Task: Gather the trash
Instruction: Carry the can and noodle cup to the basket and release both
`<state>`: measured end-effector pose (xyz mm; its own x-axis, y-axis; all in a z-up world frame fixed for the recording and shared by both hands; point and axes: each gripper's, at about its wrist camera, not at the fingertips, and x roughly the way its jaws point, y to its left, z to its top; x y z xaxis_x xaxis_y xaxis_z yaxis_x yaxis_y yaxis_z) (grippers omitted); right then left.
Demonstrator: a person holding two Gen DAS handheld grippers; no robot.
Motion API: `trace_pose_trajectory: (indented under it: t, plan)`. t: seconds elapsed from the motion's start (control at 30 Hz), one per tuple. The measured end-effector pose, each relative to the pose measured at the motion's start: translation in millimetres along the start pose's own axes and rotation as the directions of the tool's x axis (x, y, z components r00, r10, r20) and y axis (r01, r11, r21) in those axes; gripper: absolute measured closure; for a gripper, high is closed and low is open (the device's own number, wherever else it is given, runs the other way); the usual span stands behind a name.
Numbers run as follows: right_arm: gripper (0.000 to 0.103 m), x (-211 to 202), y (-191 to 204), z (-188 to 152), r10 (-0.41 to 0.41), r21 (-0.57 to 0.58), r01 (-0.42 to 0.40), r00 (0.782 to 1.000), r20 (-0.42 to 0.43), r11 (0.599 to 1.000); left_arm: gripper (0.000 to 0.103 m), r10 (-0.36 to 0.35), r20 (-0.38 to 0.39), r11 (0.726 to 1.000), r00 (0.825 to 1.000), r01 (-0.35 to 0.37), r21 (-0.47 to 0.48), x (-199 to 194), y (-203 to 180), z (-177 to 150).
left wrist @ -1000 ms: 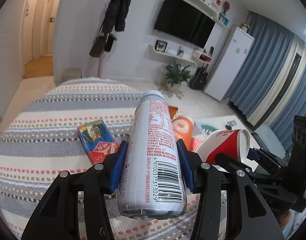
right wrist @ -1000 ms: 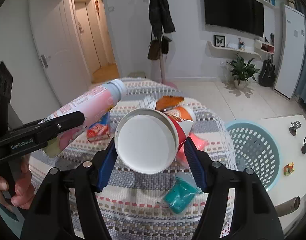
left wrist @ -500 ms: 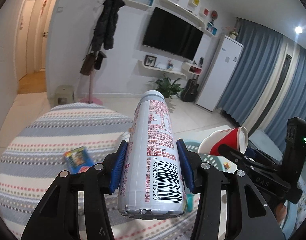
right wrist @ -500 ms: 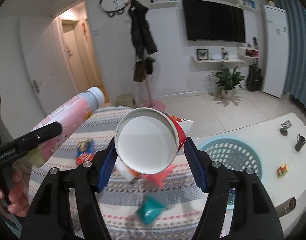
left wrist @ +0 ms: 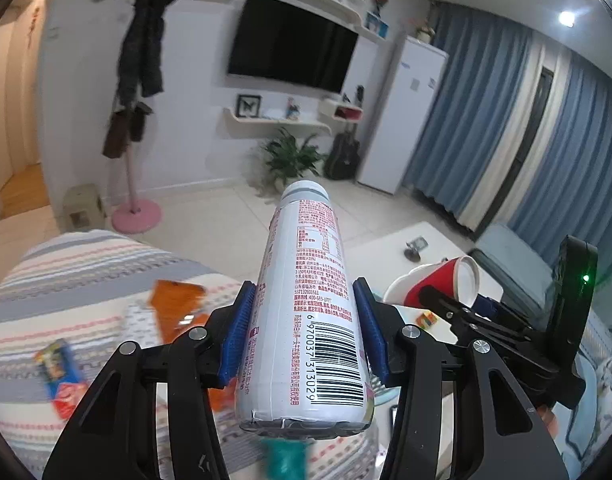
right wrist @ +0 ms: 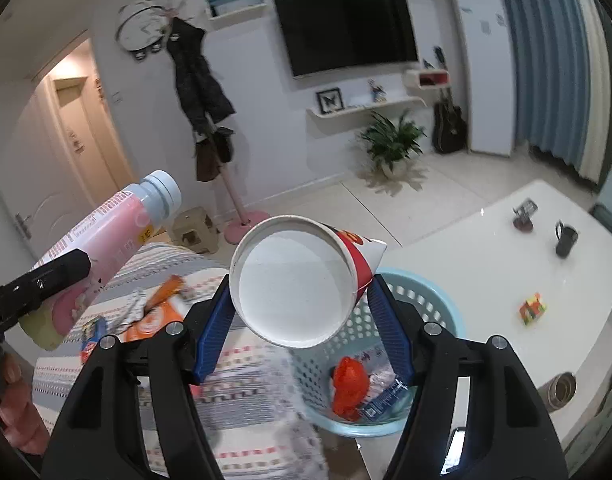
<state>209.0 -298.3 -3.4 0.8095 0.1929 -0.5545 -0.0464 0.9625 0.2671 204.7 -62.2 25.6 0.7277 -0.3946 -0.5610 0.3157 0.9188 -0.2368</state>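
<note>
My left gripper (left wrist: 302,332) is shut on a white and pink drink bottle (left wrist: 307,304), held up in the air; the bottle also shows in the right wrist view (right wrist: 106,236). My right gripper (right wrist: 298,312) is shut on a red and white paper cup (right wrist: 294,280), open end toward the camera, held above the near rim of a light blue basket (right wrist: 445,312). The cup also shows in the left wrist view (left wrist: 437,280). The basket holds an orange wrapper (right wrist: 347,384) and a blue packet (right wrist: 381,400).
A striped tablecloth (left wrist: 66,264) carries an orange packet (left wrist: 174,300), a blue packet (left wrist: 62,376) and a teal item (left wrist: 286,460). A white table (right wrist: 485,264) at right holds a colour cube (right wrist: 531,308) and a small black cup (right wrist: 565,238).
Both grippers have risen and swung right with their loads. The basket has come under the paper cup, and the striped cloth has slid to the left.
</note>
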Motion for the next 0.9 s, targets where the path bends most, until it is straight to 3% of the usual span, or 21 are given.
trace_pose_trajectory:
  t: [0.23, 0.5, 0.7, 0.9]
  plan:
    - [0.04, 40, -59, -14, -0.047, 0.112, 0.057, 0.995, -0.092, 0.992, 0.055, -0.027, -0.097, 0.999, 0.995, 0.031, 0.039, 64, -25, -5]
    - [0.04, 88, -89, -38, -0.077, 0.156, 0.11, 0.976, -0.205, 0.982, 0.055, -0.035, -0.217, 0.998, 0.975, 0.044, 0.04, 118, -24, -28]
    - [0.039, 108, -96, -54, -0.09, 0.182, 0.143, 0.958, -0.272, 0.973, 0.056, -0.048, -0.254, 0.997, 0.966, 0.062, 0.048, 130, -23, -37]
    - [0.037, 110, -100, -56, -0.084, 0.206, 0.146, 0.955, -0.284, 0.968, 0.057, -0.036, -0.239, 0.997, 0.97, 0.051, 0.056, 121, -20, -36]
